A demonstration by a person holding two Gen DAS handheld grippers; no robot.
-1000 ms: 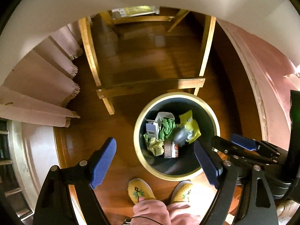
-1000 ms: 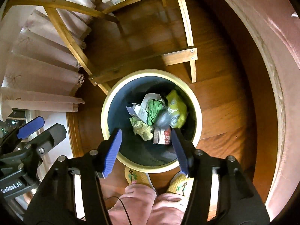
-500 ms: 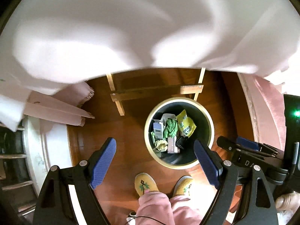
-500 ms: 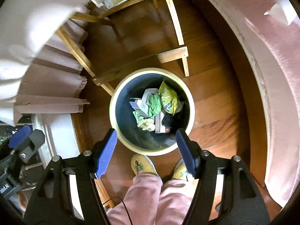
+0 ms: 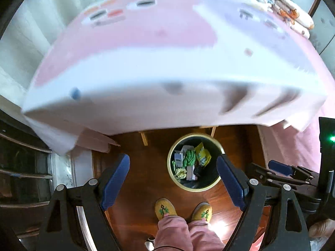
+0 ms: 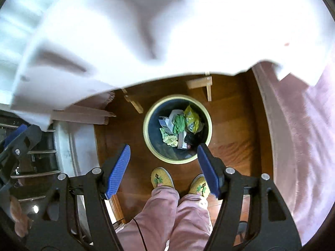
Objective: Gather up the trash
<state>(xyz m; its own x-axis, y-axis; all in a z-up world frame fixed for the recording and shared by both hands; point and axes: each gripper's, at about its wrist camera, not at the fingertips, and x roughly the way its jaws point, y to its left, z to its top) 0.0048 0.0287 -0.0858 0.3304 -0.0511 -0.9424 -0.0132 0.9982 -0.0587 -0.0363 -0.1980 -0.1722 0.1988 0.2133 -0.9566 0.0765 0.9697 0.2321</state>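
A round dark trash bin [image 5: 215,183] with a pale rim stands on the wooden floor, far below both grippers. It holds several pieces of trash [image 5: 189,160]: a yellow packet, green wrappers, white cartons. In the right wrist view the same bin [image 6: 146,138] holds the trash [image 6: 180,128]. My left gripper [image 5: 173,181] is open and empty, high above the floor. My right gripper [image 6: 163,168] is also open and empty, and its blue pad shows at the right of the left wrist view.
A table draped in a white and pink cloth [image 5: 167,62] fills the upper part of both views, with wooden legs [image 6: 201,85] behind the bin. A person's yellow slippers [image 5: 165,209] and pink trousers stand in front of the bin. Pink fabric [image 6: 303,136] hangs at right.
Both grippers have risen well above the bin, which now looks much smaller. The tablecloth and tabletop have come into view. Both stay open and empty.
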